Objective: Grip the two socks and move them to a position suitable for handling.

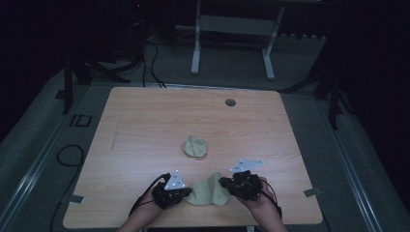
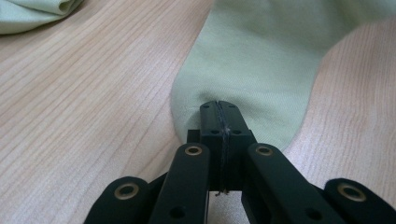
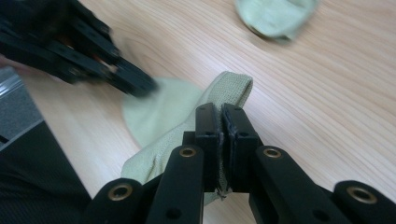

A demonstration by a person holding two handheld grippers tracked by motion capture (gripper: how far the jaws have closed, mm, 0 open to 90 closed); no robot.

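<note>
Green cloth (image 1: 209, 191) at near surface (image 1: 145, 121) edge: I have left gripper (image 1: 186, 192) and right gripper (image 1: 224, 182) each clamped on 1 end. 1 bundle (image 1: 195, 146) done; folding not started.

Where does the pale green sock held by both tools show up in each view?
High view: the held sock lies at the table's near edge.
Left gripper view: upper centre, toe clamped.
Right gripper view: centre, cuff pinched.
Shared landmark: the bunched second sock.
</note>
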